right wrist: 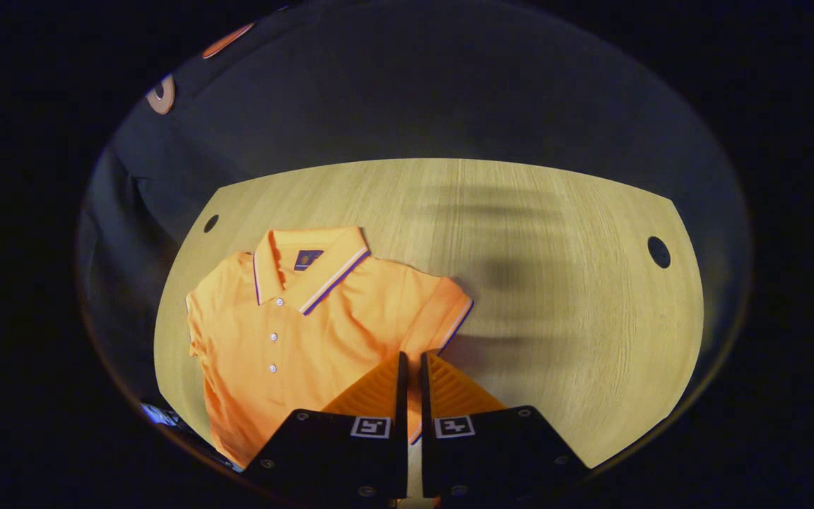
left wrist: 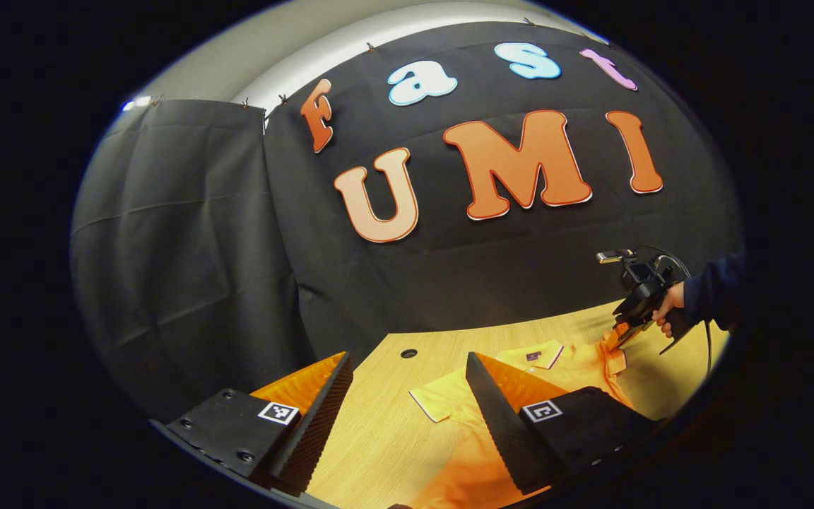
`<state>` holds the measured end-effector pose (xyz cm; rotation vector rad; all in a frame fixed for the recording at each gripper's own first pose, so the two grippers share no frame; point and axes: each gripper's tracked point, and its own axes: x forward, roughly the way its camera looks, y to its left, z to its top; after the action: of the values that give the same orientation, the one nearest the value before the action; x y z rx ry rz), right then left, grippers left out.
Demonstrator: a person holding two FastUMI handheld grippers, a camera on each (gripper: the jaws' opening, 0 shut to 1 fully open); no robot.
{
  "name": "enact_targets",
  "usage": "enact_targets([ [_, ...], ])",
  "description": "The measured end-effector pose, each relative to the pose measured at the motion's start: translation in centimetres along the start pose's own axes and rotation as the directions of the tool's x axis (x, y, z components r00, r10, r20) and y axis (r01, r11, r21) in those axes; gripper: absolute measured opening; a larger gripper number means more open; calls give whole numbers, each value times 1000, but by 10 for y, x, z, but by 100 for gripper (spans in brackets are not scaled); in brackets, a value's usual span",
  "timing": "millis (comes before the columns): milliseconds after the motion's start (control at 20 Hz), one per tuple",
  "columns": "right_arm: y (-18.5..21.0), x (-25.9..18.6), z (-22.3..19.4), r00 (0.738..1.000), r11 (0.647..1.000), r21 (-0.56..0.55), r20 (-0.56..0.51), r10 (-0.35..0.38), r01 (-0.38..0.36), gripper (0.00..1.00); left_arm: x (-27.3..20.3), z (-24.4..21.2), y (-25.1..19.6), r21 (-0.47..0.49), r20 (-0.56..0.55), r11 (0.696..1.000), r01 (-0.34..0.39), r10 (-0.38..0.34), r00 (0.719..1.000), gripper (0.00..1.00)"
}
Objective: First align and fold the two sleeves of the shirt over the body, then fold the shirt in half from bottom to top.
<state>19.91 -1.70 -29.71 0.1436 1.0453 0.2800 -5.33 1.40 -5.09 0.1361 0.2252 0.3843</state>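
An orange polo shirt lies face up on the wooden table, collar toward the far edge. My right gripper is shut on the hem of the sleeve nearest it; a strip of the cloth shows between its fingers. From the left gripper view the same gripper pinches the sleeve at the shirt's far side, held by a hand. My left gripper stands wide open above the table with nothing between its fingers, near the other sleeve.
The table has round cable holes near its far corners, one of them just ahead of my left gripper. Black cloth walls close the booth behind the table. Bare wood stretches to the right of the shirt in the right gripper view.
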Motion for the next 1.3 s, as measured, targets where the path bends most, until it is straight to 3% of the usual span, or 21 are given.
enact_targets([
  [150, 24, 0, 7, 999, 999, -28, 17, 29, -28, 8, 2, -6, 6, -6, -11, 1000, -14, 14, 1000, 100],
  [400, 69, -3, 11, 989, 989, -22, 19, 148, -148, 25, 5, -15, 14, -28, -29, 999, -25, 24, 999, 99],
  [550, 63, -8, 10, 992, 991, -61, 32, 123, -120, 36, 16, -25, 17, -46, -62, 999, -26, 23, 998, 99],
  [600, 60, -12, 13, 993, 991, -73, 47, 112, -108, 48, 21, -29, 18, -54, -74, 998, -22, 18, 997, 99],
  [650, 59, -18, 16, 992, 992, -79, 65, 105, -100, 49, 29, -32, 19, -67, -85, 998, -17, 11, 996, 100],
  [700, 58, -25, 20, 991, 992, -82, 87, 102, -95, 69, 36, -37, 17, -82, -100, 997, -7, -1, 995, 99],
  [800, 56, -41, 31, 986, 994, -79, 142, 88, -77, 75, 51, -45, 18, -108, -130, 994, 16, -31, 991, 99],
  [900, 53, -57, 38, 977, 997, -61, 205, 65, -54, 90, 71, -53, 17, -127, -157, 991, 51, -71, 985, 99],
  [1100, 48, -94, 47, 944, 1000, -7, 329, -9, 12, 92, 114, -75, 17, -182, -235, 975, 129, -170, 957, 99],
  [1300, 41, -133, 39, 901, 995, 67, 423, -101, 80, 93, 157, -112, 12, -239, -347, 947, 215, -290, 892, 99],
])
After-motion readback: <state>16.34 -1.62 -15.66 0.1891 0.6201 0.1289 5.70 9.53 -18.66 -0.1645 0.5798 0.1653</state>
